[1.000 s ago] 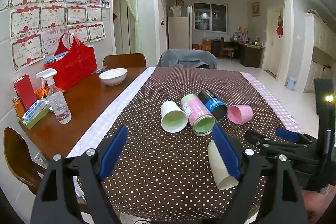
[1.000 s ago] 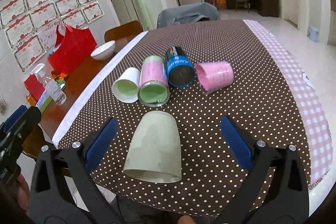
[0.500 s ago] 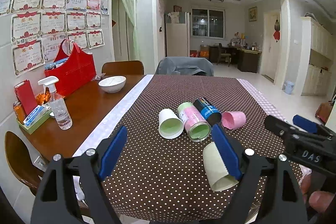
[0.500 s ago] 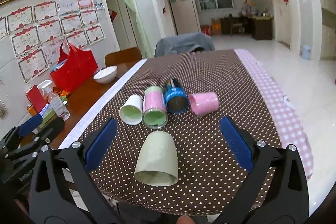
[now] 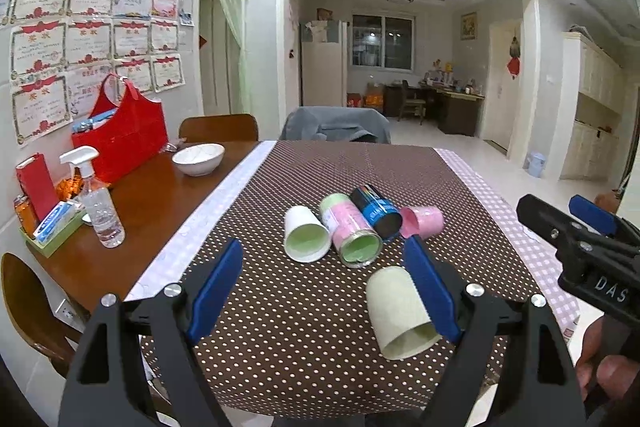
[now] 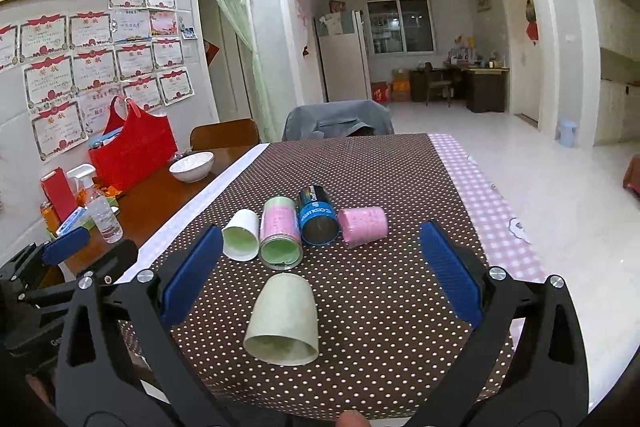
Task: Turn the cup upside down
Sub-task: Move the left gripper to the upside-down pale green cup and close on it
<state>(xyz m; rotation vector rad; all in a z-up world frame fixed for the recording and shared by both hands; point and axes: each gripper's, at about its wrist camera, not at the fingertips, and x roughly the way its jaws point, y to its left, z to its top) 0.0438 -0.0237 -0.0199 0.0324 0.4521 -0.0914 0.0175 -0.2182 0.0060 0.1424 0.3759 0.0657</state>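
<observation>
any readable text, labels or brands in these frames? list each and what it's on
"DAS": white letters on the black body of the right gripper, cut off at the frame edge.
Blue can: white brand lettering, too blurred to read.
Wall certificates: red headings, too small to read.
Pink-labelled can: faint print, unreadable.
Other cups: no text visible.

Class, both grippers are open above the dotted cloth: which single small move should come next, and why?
Probably lower the right gripper forward around the pale green cup. That cup lies on its side nearest the camera, centred between the open fingers, untouched, while the left gripper has it off to one side.
</observation>
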